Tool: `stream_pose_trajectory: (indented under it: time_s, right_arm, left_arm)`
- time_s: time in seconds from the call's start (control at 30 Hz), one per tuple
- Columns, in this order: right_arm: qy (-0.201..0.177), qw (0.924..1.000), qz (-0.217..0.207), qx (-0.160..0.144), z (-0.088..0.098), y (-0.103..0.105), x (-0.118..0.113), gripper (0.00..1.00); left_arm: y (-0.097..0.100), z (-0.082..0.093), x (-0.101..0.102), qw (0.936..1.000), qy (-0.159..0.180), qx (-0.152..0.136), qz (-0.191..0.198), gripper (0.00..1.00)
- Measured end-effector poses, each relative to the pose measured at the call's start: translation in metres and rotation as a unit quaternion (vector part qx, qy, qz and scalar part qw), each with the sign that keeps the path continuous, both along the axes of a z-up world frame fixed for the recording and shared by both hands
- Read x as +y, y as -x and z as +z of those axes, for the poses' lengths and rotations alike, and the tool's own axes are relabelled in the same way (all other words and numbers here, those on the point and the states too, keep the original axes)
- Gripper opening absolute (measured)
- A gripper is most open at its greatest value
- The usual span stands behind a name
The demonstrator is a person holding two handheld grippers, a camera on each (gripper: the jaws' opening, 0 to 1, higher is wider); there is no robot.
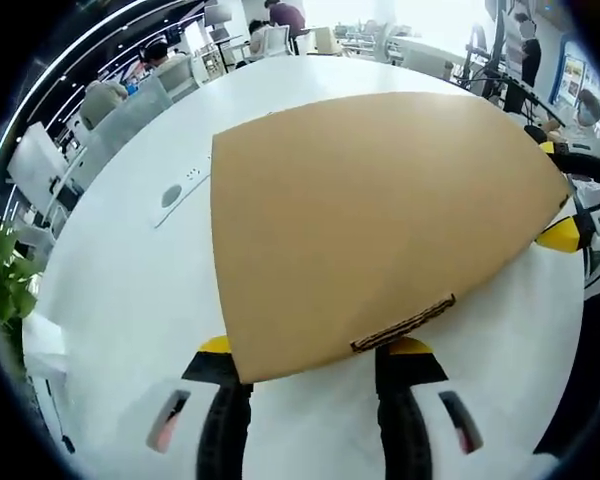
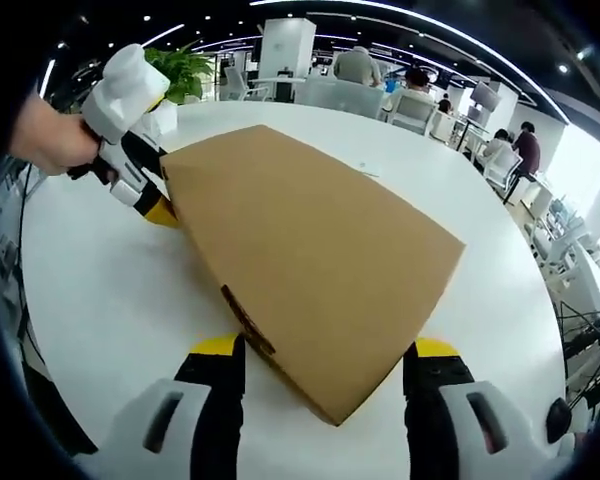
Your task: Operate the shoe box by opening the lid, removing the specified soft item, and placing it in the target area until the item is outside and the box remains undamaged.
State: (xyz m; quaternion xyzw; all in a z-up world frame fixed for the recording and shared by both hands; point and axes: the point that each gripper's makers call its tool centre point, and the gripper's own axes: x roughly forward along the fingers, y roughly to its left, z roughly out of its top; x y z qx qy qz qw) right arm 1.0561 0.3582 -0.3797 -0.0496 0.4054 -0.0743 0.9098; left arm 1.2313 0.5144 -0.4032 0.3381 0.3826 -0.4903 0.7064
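Note:
A closed brown cardboard shoe box [image 1: 370, 220] lies flat on the white table [image 1: 120, 290], lid on, with a dark slot [image 1: 405, 325] in its near side. My left gripper [image 1: 313, 348] is open, its yellow-tipped jaws spread against that near side. The right gripper [image 1: 570, 200] reaches the box's right corner. In the right gripper view the box [image 2: 300, 250] points a corner between my right gripper's [image 2: 325, 347] open jaws. A hand [image 2: 50, 140] holds the left gripper [image 2: 155, 200] at the box's far left corner. What is inside the box is hidden.
A socket panel [image 1: 180, 190] is set into the table left of the box. Office chairs [image 1: 130, 110] and seated people ring the table's far side. A potted plant [image 2: 185, 65] stands beyond the table edge. Bare tabletop [image 2: 100, 290] lies around the box.

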Motion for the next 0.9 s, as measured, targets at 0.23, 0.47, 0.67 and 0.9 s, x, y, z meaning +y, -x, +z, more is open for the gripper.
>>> stream_pose_trajectory:
  time_s: [0.23, 0.47, 0.67, 0.9]
  right_arm:
    - [-0.002, 1.0, 0.003, 0.008, 0.0015, -0.0004, -0.0006, 0.64]
    - [-0.005, 0.9999, 0.01, 0.007, 0.0004, 0.0, -0.0002, 0.64]
    - [-0.011, 0.9997, 0.017, 0.012, 0.0, 0.0003, -0.0003, 0.63]
    - [-0.011, 0.9995, 0.028, 0.007, 0.0009, 0.0018, -0.0009, 0.63]
  left_arm:
    - [-0.0001, -0.0019, -0.0015, 1.0, -0.002, 0.005, 0.0, 0.49]
    - [0.0018, -0.0031, 0.0009, 0.9999, -0.004, 0.005, 0.01, 0.49]
    - [0.0033, -0.0043, 0.0022, 0.9999, -0.003, 0.004, 0.014, 0.49]
    - [0.0074, -0.0048, 0.0047, 0.9997, -0.004, 0.014, 0.019, 0.49]
